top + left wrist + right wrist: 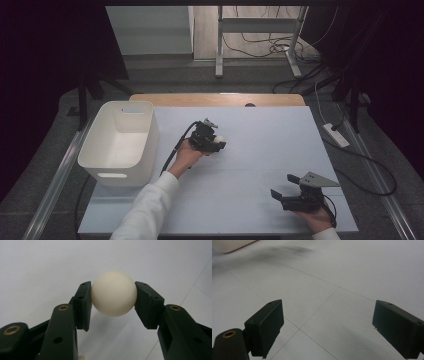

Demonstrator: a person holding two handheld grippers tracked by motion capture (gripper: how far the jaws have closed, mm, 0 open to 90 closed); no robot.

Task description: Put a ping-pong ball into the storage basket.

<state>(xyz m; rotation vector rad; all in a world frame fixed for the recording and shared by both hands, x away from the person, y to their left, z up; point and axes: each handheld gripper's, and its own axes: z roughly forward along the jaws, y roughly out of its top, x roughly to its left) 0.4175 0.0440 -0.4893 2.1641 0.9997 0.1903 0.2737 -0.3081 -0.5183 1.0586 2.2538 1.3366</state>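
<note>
A pale grey table (250,150) sat in a dim room, cables trailing over the floor beyond its far edge, and the action was all near the middle of that surface. There it was: the left gripper (216,145) had its two black jaws pinched on a cream ball (114,293), one pad pressed to each side at the ball's widest part, a sensible hold on something round that would squirt out of an off-centre pinch. In the left gripper view the ball hung just clear of the surface, with a soft shadow under it (a lift, by my reading, rather than a roll). The person's left hand (187,155) came in from the near edge, its white sleeve (147,207) angled up toward the centre.

Over at the left edge stood a white bin (120,142), open at the top and with nothing I could see inside. My guess was that the ball was headed there, since the bin was the only container about and lay just beside the carrying arm.

The right gripper (285,192) waited by the near right corner, jaws spread wide over bare table and gripping nothing, well apart from the ball. It looked parked out of the way, leaving the left a clear run across to the bin.
</note>
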